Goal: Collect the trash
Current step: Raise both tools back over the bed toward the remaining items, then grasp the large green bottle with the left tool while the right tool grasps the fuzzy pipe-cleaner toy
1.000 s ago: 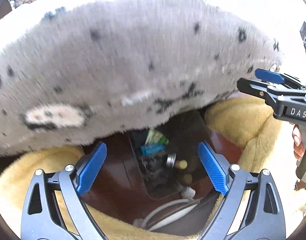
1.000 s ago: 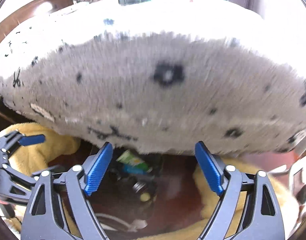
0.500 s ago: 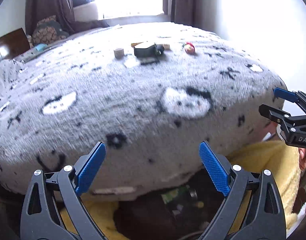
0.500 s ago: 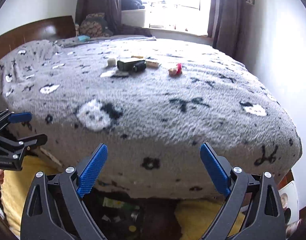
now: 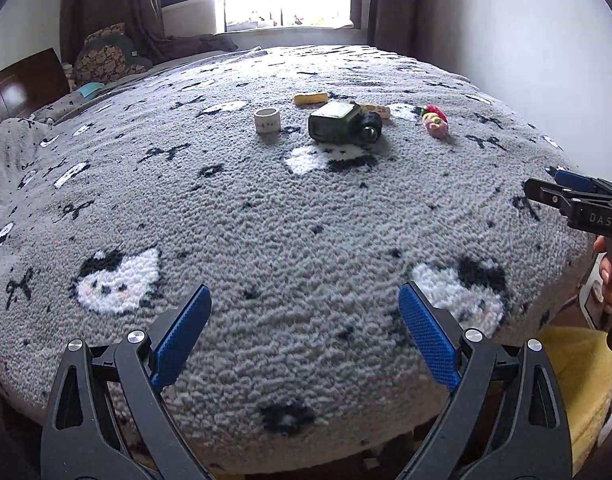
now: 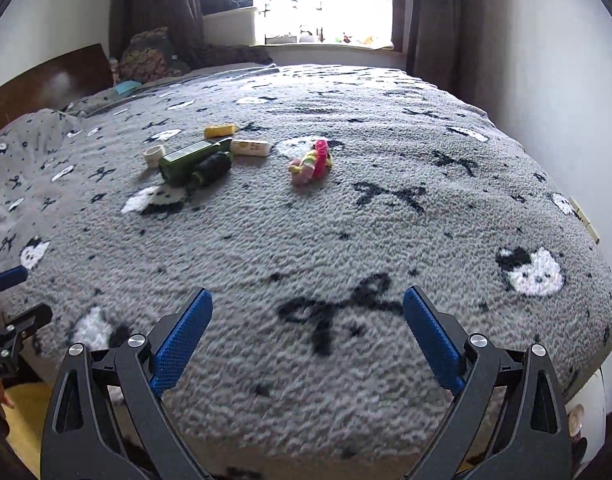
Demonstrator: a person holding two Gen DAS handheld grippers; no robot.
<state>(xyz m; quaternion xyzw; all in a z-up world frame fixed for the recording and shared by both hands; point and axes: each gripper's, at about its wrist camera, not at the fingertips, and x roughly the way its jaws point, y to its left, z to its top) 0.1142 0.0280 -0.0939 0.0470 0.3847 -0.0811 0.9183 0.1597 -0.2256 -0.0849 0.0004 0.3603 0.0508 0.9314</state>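
Observation:
Several small items lie together far up the grey bed blanket (image 5: 290, 216): a dark green bottle (image 5: 333, 122) with a black cap (image 5: 370, 127), a white tape roll (image 5: 267, 121), a yellow piece (image 5: 310, 98), a small white box (image 6: 250, 147) and a pink and yellow wrapper (image 5: 436, 120). My left gripper (image 5: 305, 292) hangs open over the blanket's near edge, with nothing between its fingers. My right gripper (image 6: 308, 294) is beside it to the right; its jaws are opening and hold nothing. Both are well short of the items.
A brown headboard (image 6: 46, 84) and patterned pillows (image 5: 106, 56) lie at the far left. A bright window (image 6: 322, 0) with dark curtains is behind the bed, and a white wall (image 6: 566, 80) runs along its right. Yellow fabric (image 5: 574, 356) shows below the bed's edge.
Both grippers rose from below the bed's edge to above the blanket. The clutter on the floor dropped out of view and the items on the bed came into sight. The right jaws widened slightly.

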